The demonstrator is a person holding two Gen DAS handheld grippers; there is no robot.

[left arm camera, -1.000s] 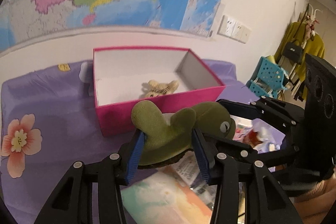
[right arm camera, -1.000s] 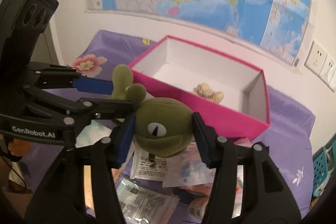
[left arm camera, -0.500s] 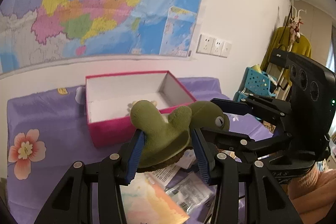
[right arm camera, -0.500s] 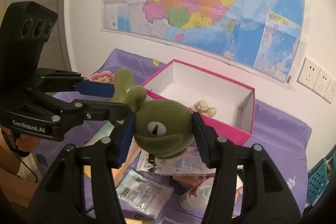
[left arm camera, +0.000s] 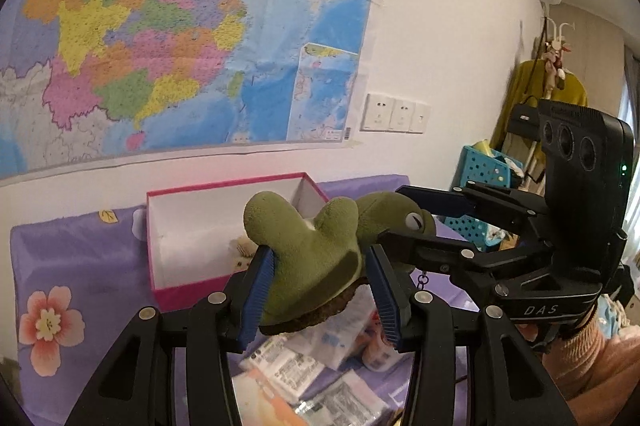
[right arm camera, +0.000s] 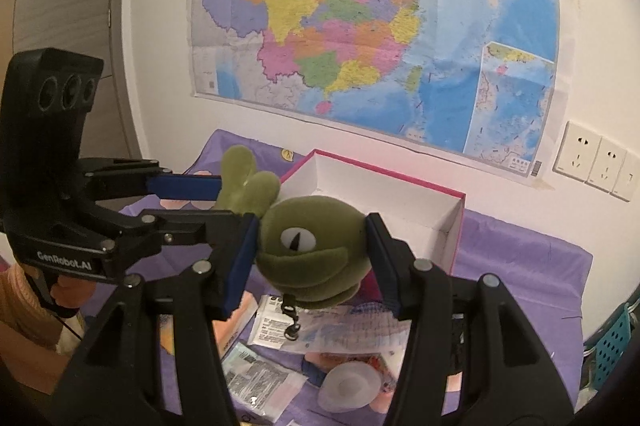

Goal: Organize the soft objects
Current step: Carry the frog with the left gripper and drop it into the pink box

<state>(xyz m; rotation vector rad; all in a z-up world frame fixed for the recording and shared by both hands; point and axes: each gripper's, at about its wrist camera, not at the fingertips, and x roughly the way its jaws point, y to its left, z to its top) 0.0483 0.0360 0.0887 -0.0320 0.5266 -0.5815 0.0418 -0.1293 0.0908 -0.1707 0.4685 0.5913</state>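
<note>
A green plush turtle [left arm camera: 312, 258] hangs in the air above the purple table, held by both grippers. My left gripper [left arm camera: 320, 286] is shut on its body and flippers. My right gripper [right arm camera: 308, 258] is shut on its head [right arm camera: 312, 246], whose eye faces the right wrist camera. The right gripper [left arm camera: 404, 222] shows from the side in the left wrist view, the left gripper [right arm camera: 228, 198] likewise in the right wrist view. Behind the turtle stands an open pink box [left arm camera: 192, 286] with white inside walls [right arm camera: 456, 226]. A small tan plush [left arm camera: 242, 246] lies in it, mostly hidden.
Under the turtle lie several plastic packets [left arm camera: 288, 366] [right arm camera: 260, 382] and a clear cup [right arm camera: 348, 386] on the purple flowered cloth [left arm camera: 72, 266]. A wall map [right arm camera: 380, 26] and sockets [left arm camera: 394, 114] are behind. Blue baskets [left arm camera: 484, 174] stand to the right.
Both grippers have lifted the turtle upward together. The box and table have dropped lower in both views and more of the wall map shows.
</note>
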